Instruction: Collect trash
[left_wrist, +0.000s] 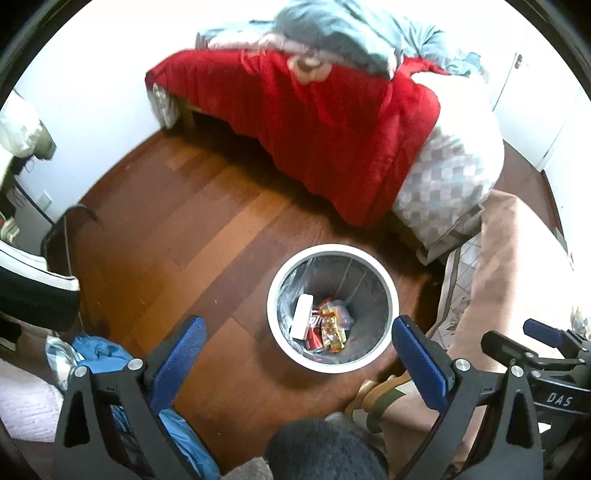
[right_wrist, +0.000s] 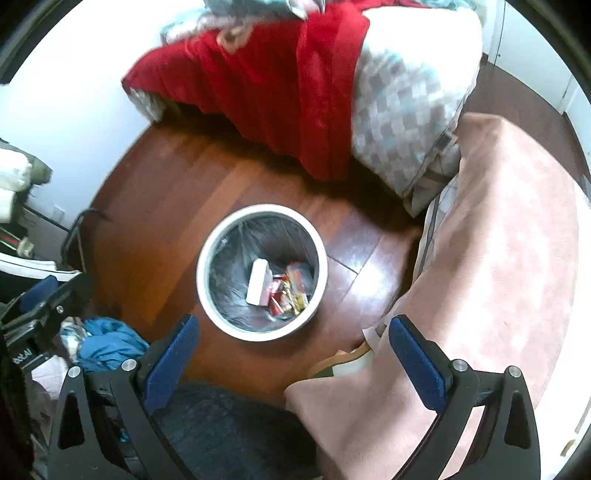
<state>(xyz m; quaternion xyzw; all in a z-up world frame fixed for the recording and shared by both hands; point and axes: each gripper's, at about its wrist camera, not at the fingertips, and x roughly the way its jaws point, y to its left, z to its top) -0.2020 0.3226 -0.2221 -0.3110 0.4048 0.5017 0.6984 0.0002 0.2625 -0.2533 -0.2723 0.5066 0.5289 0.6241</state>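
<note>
Two hand-held grippers in view, both with blue-padded jaws spread wide and holding nothing: left hand-held gripper (left_wrist: 295, 347), right hand-held gripper (right_wrist: 291, 347).

Far left, on the floor: one crumpled blue cloth (left_wrist: 99, 350), soft; cannot tell whether it counts as trash.

Centre: one round white-rimmed waste bin with a clear plastic liner (left_wrist: 275, 295), standing upright on the dark wooden plank floor (left_wrist: 177, 221), just ahead of both grippers. Inside, at the bottom: one flat white rectangular box (left_wrist: 302, 316) leaning against the wall, beside a small heap of red and gold snack wrappers (left_wrist: 330, 326); individual count not resolvable, several at least.

Handling judgement: wrappers are light, thin and slippery, likely to crumple; pinch at a folded edge. The box is light and stiffer; grip across its narrow side. Liner is flimsy; take it at the rim.

Behind the bin: one bed with a red blanket (left_wrist: 314, 122) draped over it. Right: one pink fabric covering (right_wrist: 498, 258). No loose trash identifiable on the floor; collection appears largely done.
</note>
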